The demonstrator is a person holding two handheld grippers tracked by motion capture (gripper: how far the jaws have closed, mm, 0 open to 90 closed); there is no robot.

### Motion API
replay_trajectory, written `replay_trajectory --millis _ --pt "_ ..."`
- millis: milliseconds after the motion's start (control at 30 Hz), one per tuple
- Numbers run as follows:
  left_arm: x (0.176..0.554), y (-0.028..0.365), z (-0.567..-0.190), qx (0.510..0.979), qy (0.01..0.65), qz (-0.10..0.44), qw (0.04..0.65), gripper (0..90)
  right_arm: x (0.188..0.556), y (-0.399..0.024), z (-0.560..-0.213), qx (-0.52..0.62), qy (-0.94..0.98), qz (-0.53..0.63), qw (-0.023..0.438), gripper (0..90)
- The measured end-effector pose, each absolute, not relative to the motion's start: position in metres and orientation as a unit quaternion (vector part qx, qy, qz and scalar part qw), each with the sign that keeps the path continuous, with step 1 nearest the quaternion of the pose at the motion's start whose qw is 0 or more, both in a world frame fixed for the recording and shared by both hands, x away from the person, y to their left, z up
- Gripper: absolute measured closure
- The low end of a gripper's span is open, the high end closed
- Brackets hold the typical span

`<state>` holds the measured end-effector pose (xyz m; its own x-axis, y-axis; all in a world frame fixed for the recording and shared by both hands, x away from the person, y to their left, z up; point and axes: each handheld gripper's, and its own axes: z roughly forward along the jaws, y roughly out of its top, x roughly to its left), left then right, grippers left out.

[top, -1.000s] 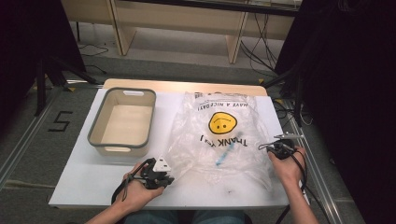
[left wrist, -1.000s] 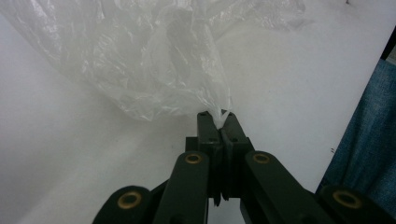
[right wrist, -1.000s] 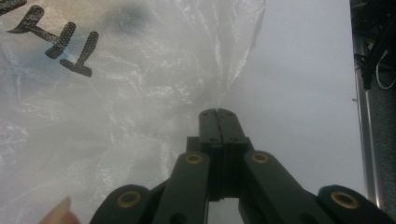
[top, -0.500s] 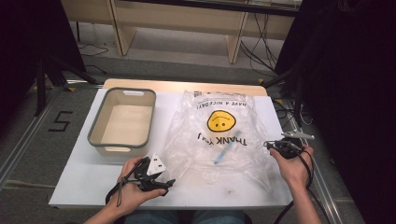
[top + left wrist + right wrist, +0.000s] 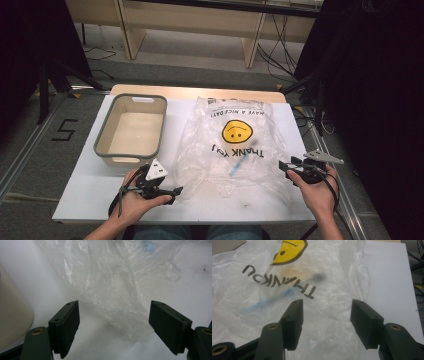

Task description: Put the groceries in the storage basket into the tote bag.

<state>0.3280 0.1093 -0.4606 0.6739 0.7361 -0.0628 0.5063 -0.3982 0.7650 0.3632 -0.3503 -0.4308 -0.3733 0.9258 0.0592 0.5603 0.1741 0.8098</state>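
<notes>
A clear plastic bag (image 5: pixel 235 150) with a yellow smiley and "THANK YOU" print lies crumpled on the white table (image 5: pixel 85 195). A slim blue item (image 5: pixel 239 162) shows through it. My left gripper (image 5: pixel 175 192) sits at the bag's near left corner and is open. Its jaws have just been opening, and in the left gripper view (image 5: pixel 114 303) the bag's corner (image 5: pixel 125 317) lies loose between them, untouched. My right gripper (image 5: pixel 284 167) stands open just off the bag's right edge. Its jaws (image 5: pixel 326 301) have also just been opening, with the bag (image 5: pixel 262 290) below and nothing pinched.
A beige bin with a grey rim (image 5: pixel 102 135) stands empty at the left of the table, close to my left hand; its wall (image 5: pixel 12 312) shows beside the left jaw. Cables trail from both grippers. Bare table lies along the near edge.
Both grippers have gone from shut to open and let go of the bag. My right hand has drawn back to the right and slightly up, off the bag's edge. The left hand has stayed put.
</notes>
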Motion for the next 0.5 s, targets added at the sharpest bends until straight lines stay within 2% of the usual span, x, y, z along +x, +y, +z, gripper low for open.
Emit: replay_trajectory --millis 500 --pt "0.3300 0.1117 -0.4628 0.817 0.388 0.150 0.399 25.9 0.3569 -0.3507 -0.4326 0.508 0.730 0.394 0.232 41.6"
